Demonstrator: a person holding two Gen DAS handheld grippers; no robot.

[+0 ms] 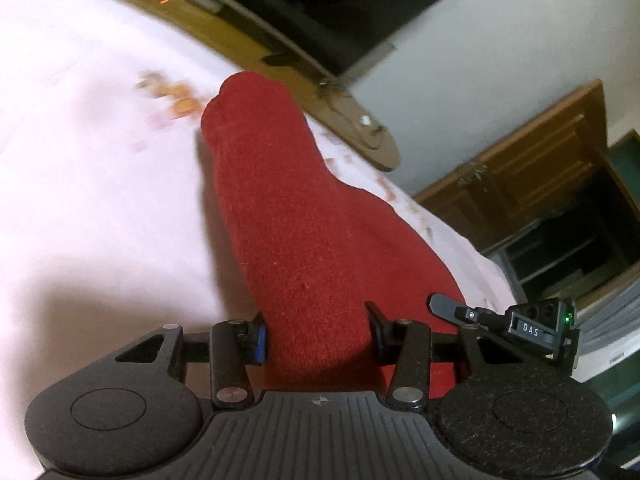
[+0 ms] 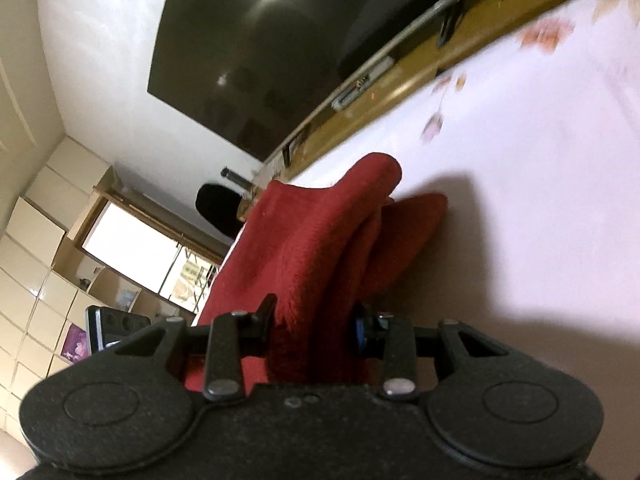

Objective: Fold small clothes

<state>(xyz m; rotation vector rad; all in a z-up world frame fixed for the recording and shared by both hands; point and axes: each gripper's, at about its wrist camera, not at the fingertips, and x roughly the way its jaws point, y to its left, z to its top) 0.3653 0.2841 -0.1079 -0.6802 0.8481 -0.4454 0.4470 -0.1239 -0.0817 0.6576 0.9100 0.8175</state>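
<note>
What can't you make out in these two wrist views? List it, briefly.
- Red garment: its type; the near end sits behind the left gripper in the left wrist view.
- Its far end, right wrist view: bunched folds above the right gripper hide it.
- Bedsheet print: motion-blurred in both views.
- Shelf items: too small and blurred.

Left gripper (image 1: 318,338) and right gripper (image 2: 316,330) clamped (tilted downward)

Two close wrist views, shared red cloth (image 1: 304,248)

Red cloth (image 1: 304,216) on floral bedsheet (image 1: 88,184)
</note>
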